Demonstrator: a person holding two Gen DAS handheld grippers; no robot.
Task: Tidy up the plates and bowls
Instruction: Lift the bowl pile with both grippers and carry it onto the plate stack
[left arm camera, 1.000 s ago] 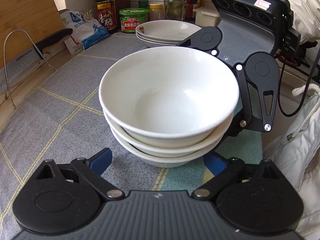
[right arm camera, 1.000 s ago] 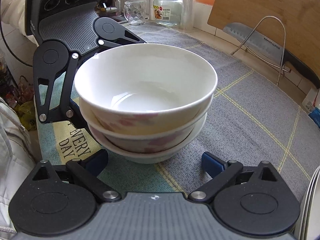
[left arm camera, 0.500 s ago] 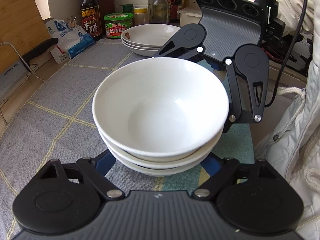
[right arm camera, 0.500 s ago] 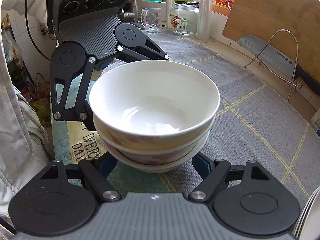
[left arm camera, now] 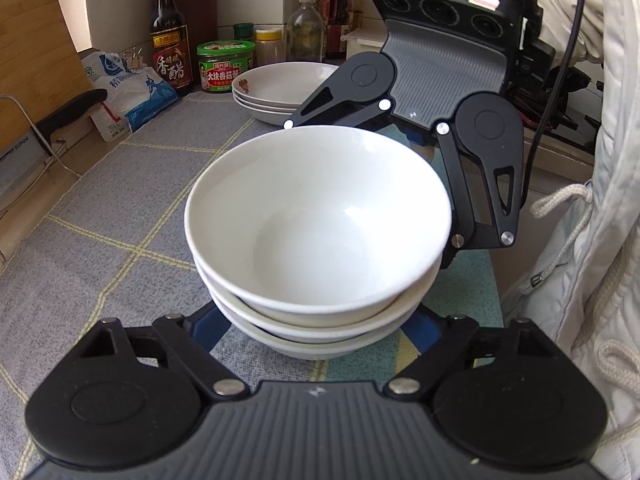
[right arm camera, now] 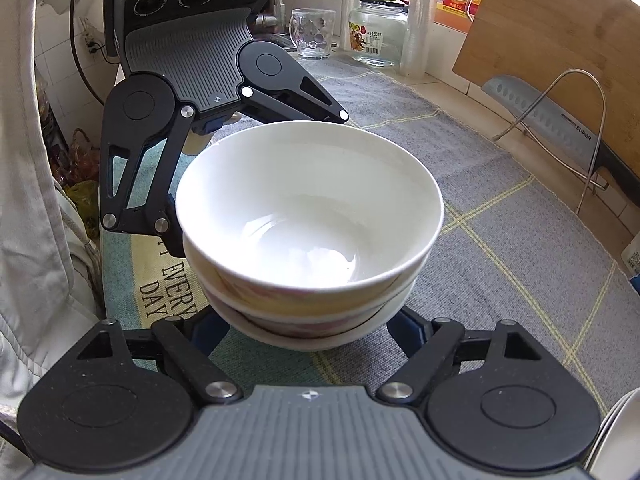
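Between the blue fingers [left arm camera: 208, 326] of our left gripper [left arm camera: 316, 330] stands the stack of three white bowls [left arm camera: 318, 220], and the fingers have just closed narrow against its bottom bowl. Our right gripper [right arm camera: 310, 328] holds the same stack from the opposite side, its jaws just having opened a little. Far beyond the fingers we see a stack of plates [left arm camera: 276, 88] before the green-lidded jar [left arm camera: 225, 65].

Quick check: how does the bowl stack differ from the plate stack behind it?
The bowl stack is deep and tall; the plate stack is shallow and low. The bowl stack stands close in front of the camera; the plate stack sits far back beside the jars. The top bowl is plain white inside; the top plate has a small red flower mark. Both are white and stacked three high.
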